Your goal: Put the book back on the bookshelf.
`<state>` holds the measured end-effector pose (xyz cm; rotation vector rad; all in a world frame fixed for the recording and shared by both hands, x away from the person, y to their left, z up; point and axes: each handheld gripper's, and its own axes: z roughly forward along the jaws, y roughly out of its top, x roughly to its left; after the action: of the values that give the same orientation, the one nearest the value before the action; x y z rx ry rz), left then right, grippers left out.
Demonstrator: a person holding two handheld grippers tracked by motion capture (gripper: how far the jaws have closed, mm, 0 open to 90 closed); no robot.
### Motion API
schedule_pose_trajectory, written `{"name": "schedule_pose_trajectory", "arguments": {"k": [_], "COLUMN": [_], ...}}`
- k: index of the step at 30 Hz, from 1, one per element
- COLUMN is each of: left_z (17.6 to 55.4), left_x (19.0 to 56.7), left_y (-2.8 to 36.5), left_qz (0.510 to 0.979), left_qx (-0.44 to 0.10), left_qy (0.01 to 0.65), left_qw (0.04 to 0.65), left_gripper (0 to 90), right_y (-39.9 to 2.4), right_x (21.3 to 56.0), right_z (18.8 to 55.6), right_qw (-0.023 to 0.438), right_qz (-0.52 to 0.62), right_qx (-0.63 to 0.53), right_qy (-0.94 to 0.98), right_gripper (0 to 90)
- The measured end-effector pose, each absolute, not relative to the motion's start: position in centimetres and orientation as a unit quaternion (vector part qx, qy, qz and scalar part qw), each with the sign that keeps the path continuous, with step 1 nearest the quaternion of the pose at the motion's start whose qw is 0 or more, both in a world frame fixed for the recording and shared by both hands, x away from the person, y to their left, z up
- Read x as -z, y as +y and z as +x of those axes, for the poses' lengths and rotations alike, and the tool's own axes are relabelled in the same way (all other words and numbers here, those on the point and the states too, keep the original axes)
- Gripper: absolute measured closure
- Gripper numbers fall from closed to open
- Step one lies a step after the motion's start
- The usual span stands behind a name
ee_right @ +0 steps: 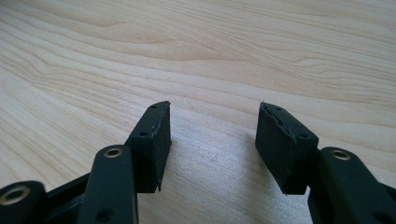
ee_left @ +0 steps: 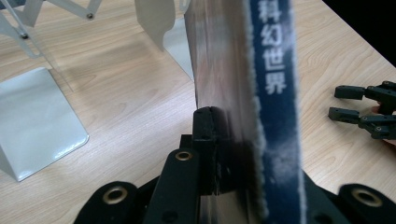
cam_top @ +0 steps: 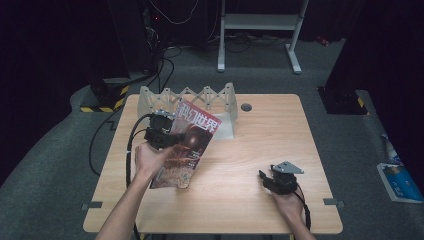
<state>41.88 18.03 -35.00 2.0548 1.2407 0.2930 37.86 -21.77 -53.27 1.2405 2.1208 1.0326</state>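
The room around me is dark, with grey carpet underfoot, cables trailing across the floor and the legs of a white frame (cam_top: 260,30) standing beyond the far edge. In front of me is a pale wooden table (cam_top: 260,135), its grain running plainly under both cameras.

My left hand-held gripper (cam_top: 161,131) is pinched shut on a magazine (cam_top: 187,145), gripping it near the spine edge. In the left gripper view the jaws press together on the glossy cover (ee_left: 224,84), and the blue spine with white characters (ee_left: 273,70) rises upward just to the right of them. From the high view the magazine is lifted and tilted, its red-and-brown cover facing up, its top corner pointing toward the far side of the table and its lower end down near my left forearm.

Just behind the magazine, at the far left of the table, stands a pale folding rack (cam_top: 200,97) with a zigzag lattice and flat upright dividers; one of its plates (ee_left: 37,116) rests on the wood to the left in the left gripper view.

My right hand-held gripper (cam_top: 272,180) sits low over the near right part of the table, well apart from the magazine. Its jaws are spread wide with bare wood between them (ee_right: 212,140), holding nothing. A small dark round disc (cam_top: 246,106) lies set in the table near the far edge.
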Motion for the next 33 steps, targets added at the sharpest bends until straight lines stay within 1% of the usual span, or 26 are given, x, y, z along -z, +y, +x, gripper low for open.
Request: {"name": "schedule_pose_trajectory", "arguments": {"k": [16, 25, 33], "left_z": [42.6, 42.8, 43.1], "left_x": [33.9, 33.4, 32.3], "left_y": [19.8, 20.2, 21.3], "left_qz": [0.79, 0.797, 0.794], "left_qx": [-0.11, -0.116, -0.116], "left_qy": [0.503, 0.503, 0.515], "left_qw": [0.333, 0.314, 0.302], "left_gripper": [82.5, 82.8, 82.6], "right_y": [-21.8, -21.8, -21.8], "right_x": [53.3, 53.2, 53.3], "right_z": [37.8, 37.8, 37.8], "right_qw": [0.235, 0.235, 0.235], "right_qz": [0.453, 0.454, 0.454], "right_qx": [-0.376, -0.376, -0.376], "right_qy": [0.773, 0.773, 0.773], "right_gripper": [45.7, 46.0, 46.0]}}
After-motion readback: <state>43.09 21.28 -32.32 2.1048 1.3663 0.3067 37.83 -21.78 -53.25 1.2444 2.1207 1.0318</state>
